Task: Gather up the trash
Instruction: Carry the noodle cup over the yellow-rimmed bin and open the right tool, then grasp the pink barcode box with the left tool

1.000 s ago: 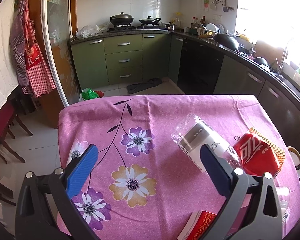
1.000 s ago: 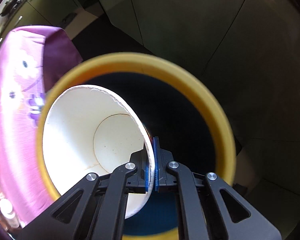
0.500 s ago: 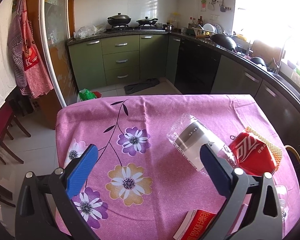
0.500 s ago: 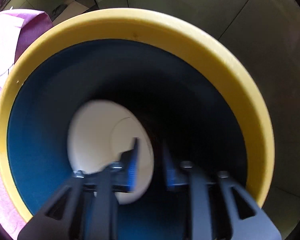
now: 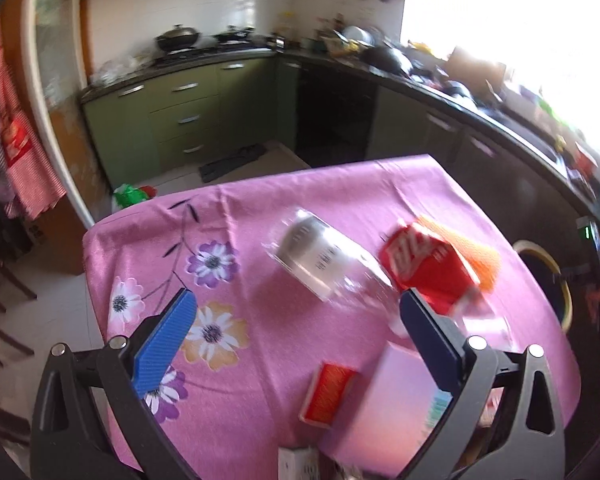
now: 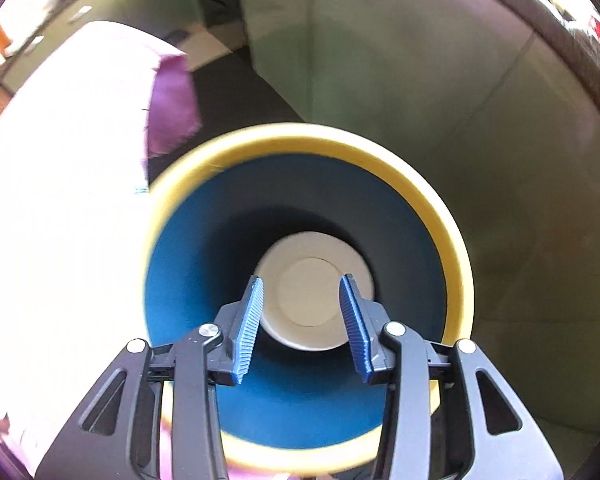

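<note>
My right hand-held gripper (image 6: 305,316) over the yellow-rimmed bin (image 6: 440,208), jaws opening with nothing between them, white paper cup (image 6: 314,296) at the bin's bottom, my left hand-held gripper (image 5: 296,320) spread wide and empty above the pink desk (image 5: 260,216), clear bottle (image 5: 320,256) and red packet (image 5: 424,264) lying there.

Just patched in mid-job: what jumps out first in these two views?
In the right wrist view, a white paper cup lies at the bottom of the blue bin with the yellow rim, below the right gripper, whose jaws are opening with nothing between them. In the left wrist view, a clear plastic bottle and a red can lie on the pink floral tablecloth.
</note>
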A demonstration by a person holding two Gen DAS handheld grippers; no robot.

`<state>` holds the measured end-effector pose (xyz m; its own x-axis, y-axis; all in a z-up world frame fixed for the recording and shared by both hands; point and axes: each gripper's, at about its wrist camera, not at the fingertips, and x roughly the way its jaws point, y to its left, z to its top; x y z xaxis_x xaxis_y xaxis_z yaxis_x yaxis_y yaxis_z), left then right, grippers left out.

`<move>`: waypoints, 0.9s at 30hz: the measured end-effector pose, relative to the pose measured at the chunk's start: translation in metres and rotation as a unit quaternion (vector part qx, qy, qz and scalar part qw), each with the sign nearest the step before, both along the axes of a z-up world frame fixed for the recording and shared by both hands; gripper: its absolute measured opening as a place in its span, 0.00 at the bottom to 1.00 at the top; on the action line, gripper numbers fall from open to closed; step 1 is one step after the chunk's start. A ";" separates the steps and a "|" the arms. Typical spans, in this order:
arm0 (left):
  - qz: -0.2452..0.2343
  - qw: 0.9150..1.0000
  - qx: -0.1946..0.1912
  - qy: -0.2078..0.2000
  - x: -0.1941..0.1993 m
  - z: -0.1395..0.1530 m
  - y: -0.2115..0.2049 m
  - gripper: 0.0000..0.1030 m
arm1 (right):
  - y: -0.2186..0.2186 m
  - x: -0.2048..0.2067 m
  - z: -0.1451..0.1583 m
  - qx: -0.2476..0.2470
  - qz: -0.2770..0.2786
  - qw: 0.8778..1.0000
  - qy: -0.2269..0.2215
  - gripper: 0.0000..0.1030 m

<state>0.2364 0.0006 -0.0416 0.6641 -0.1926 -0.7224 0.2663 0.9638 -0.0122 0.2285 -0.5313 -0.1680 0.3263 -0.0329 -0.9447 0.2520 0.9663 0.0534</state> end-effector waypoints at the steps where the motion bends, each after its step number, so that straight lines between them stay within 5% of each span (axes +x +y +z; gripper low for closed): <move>1: -0.016 1.000 0.008 0.005 -0.006 0.000 -0.005 0.94 | 0.007 -0.012 0.006 0.000 0.007 1.000 -0.007 0.42; 5: -0.082 0.996 0.028 0.020 -0.032 -0.004 -0.026 0.94 | 0.037 -0.025 0.026 0.007 0.036 0.999 -0.028 0.43; 11: -0.098 0.991 0.086 0.008 -0.046 -0.020 -0.039 0.94 | 0.055 -0.042 0.022 0.016 0.065 0.997 -0.035 0.43; 23: -0.185 0.979 0.085 0.012 -0.057 -0.031 -0.055 0.94 | 0.055 -0.050 0.006 0.022 0.067 0.997 -0.023 0.47; 27: -0.187 0.978 0.080 0.031 -0.052 -0.037 -0.053 0.74 | 0.055 -0.035 -0.006 0.023 0.071 0.997 -0.021 0.48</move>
<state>0.1847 -0.0519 -0.0788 0.5221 -0.2944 -0.8005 0.6048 0.7895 0.1041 0.1931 -0.4765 -0.1739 0.3643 0.0595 -0.9294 0.1099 0.9882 0.1064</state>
